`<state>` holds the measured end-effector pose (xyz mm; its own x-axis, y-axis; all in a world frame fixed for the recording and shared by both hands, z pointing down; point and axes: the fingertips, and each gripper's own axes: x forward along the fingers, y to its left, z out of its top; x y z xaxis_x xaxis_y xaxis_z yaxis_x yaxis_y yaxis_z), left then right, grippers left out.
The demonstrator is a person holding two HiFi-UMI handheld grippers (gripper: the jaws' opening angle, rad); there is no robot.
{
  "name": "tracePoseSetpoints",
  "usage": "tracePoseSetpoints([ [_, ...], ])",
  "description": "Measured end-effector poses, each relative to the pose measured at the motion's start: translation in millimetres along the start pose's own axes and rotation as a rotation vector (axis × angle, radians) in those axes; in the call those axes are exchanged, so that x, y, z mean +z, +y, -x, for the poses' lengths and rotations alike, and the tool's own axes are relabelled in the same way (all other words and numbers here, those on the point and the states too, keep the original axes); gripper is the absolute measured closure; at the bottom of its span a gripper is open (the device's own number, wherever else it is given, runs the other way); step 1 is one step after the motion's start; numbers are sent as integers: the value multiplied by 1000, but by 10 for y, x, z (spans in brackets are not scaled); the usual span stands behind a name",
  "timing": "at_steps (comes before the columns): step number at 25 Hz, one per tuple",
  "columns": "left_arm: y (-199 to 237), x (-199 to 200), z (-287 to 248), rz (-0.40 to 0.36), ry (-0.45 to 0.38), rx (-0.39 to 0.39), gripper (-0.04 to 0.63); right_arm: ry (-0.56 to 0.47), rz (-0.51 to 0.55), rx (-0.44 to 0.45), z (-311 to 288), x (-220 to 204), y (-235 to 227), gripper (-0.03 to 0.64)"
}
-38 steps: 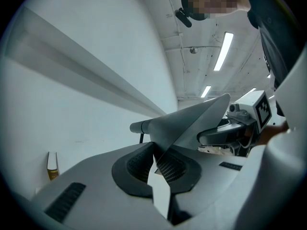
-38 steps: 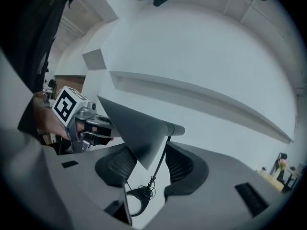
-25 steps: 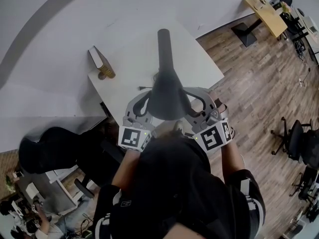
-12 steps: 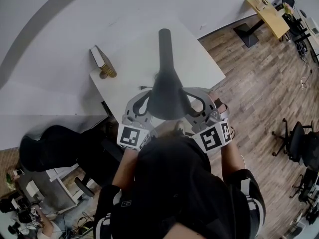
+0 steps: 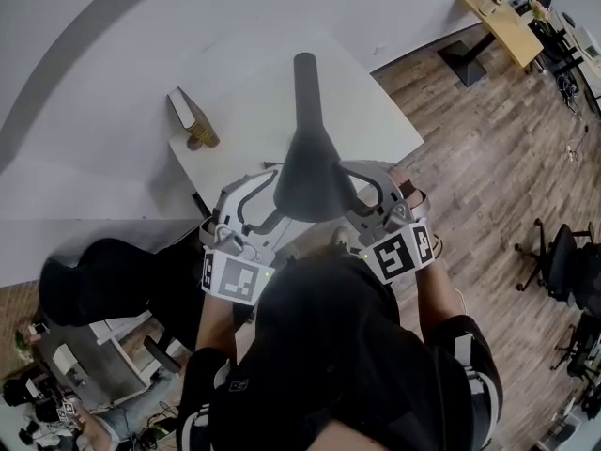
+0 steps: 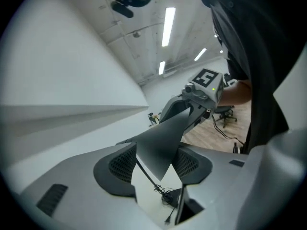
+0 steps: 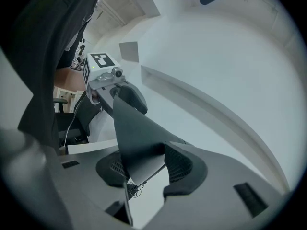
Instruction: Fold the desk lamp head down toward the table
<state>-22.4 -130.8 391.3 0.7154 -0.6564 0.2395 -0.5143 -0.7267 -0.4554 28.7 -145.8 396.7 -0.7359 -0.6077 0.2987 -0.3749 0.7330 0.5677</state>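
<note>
**Left gripper (image 6: 154,164) let go of the lamp head (image 5: 310,181)**

Over the last second the left gripper swung out toward 8 o'clock and rolled. Its jaws had just been opening and stood apart, the lamp head loose between them. The right gripper (image 7: 144,166), at 4 o'clock, stayed clamped on the head's other edge. The lamp head hung over the table (image 5: 376,111) near its 6 o'clock edge, its stem (image 5: 307,87) pointing to 12.

Long ceiling strip lights (image 6: 169,27) give an even, fairly bright wash, and the white table (image 5: 376,111) and wall (image 7: 216,56) look pale with only faint, soft shadows. The lamp head (image 5: 310,172) shows as a flat dark shape against them. Every view bows strongly at its edges, the gripper views ringed in black, their nearest parts soft.
</note>
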Motion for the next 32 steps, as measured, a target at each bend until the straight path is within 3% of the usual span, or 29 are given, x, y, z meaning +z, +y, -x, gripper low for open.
tracePoseSetpoints([
  [4,-88,62,-66,-229,75,-115,373,3,4,0,-3,-2,-6,436],
  [7,-136,40,-100,-315,114,-199,382,8,11,0,-15,-5,-2,437],
  [10,-160,29,-93,-325,120,-234,400,12,22,-1,-17,-1,5,439],
  [17,-229,-30,-100,-320,115,-215,400,6,37,-12,-8,-60,69,431],
  [32,-412,-393,-187,-511,164,-141,399,96,312,-100,-130,-379,282,423],
])
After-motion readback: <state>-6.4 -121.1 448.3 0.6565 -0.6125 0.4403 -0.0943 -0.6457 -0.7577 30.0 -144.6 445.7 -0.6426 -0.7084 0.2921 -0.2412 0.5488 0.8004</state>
